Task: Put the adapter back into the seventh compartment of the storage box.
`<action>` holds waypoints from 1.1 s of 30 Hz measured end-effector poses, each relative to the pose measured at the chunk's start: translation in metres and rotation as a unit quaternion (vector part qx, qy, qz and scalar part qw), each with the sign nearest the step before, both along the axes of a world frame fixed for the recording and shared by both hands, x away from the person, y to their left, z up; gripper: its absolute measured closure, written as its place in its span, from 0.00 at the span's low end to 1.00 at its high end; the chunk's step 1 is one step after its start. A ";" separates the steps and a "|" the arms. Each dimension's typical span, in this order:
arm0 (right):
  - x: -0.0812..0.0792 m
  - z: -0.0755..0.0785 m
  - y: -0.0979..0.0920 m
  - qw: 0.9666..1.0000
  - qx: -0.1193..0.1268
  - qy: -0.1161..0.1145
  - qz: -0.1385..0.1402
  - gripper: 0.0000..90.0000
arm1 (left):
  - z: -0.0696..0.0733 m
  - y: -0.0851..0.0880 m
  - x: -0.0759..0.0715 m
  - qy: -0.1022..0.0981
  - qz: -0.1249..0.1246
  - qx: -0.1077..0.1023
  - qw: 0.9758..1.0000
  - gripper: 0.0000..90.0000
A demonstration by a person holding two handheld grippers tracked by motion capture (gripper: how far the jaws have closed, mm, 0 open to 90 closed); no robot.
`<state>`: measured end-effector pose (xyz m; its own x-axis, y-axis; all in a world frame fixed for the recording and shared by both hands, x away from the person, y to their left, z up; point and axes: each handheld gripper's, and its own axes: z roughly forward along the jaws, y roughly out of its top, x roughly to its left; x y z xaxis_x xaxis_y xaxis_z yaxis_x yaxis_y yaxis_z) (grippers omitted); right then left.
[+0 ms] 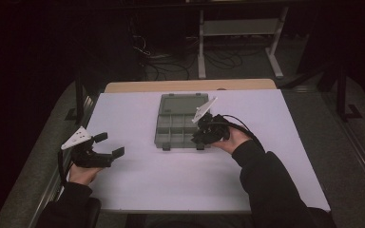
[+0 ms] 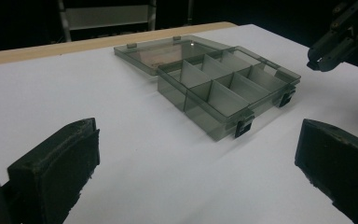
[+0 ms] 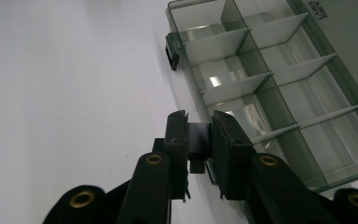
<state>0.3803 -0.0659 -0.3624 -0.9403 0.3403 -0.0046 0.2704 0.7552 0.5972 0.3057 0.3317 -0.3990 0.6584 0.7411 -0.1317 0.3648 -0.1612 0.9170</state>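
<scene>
A smoky clear compartment box (image 1: 177,127) lies open mid-table, its lid (image 1: 183,102) folded flat behind it and its compartments empty. My right gripper (image 1: 198,138) hovers at the box's front right corner. In the right gripper view its jaws (image 3: 199,133) stand a narrow gap apart, and a black latch (image 3: 199,151) shows through that gap. From the left gripper view the right gripper (image 2: 324,59) hangs above and to the right of that latch (image 2: 286,97), apart from it. My left gripper (image 1: 110,144) rests wide open at the table's left, empty, its jaws (image 2: 198,140) facing the box (image 2: 223,88).
The white tabletop (image 1: 171,175) has free room in front of the box and on both sides. A second latch (image 2: 244,127) hangs at the box's front left. Behind the table are a wooden edge (image 1: 190,85), cables and a metal frame (image 1: 237,28) on a dark floor.
</scene>
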 end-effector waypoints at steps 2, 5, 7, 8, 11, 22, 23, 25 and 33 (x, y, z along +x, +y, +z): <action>0.003 0.001 0.003 1.000 -0.003 -0.001 0.001 0.84 | 0.000 0.000 0.000 0.000 0.001 -0.001 1.000 0.00; 0.006 0.002 0.005 1.000 -0.005 -0.006 0.000 0.84 | 0.000 0.000 0.000 0.000 0.002 -0.002 1.000 0.00; 0.008 0.002 0.006 1.000 -0.006 -0.006 -0.001 0.84 | 0.000 0.001 0.000 0.000 0.002 -0.003 1.000 0.00; 0.009 0.002 0.007 1.000 -0.006 -0.006 -0.002 0.84 | 0.000 0.001 0.000 0.000 0.002 -0.003 1.000 0.00; 0.013 0.002 0.009 1.000 -0.008 -0.005 -0.003 0.84 | 0.000 0.001 0.000 0.000 0.002 -0.004 1.000 0.00; 0.026 -0.006 0.010 1.000 -0.008 -0.008 -0.018 0.84 | 0.000 0.001 0.000 0.000 0.002 -0.004 1.000 0.00; 0.027 -0.007 0.010 1.000 -0.007 -0.010 -0.018 0.84 | 0.000 0.001 0.000 0.000 0.002 -0.003 1.000 0.00; 0.028 -0.008 0.011 1.000 -0.007 -0.010 -0.018 0.84 | 0.000 0.001 0.000 0.000 0.001 -0.003 1.000 0.00; 0.034 -0.014 0.013 1.000 -0.009 -0.015 -0.021 0.84 | 0.000 0.000 0.000 0.000 0.001 -0.003 1.000 0.00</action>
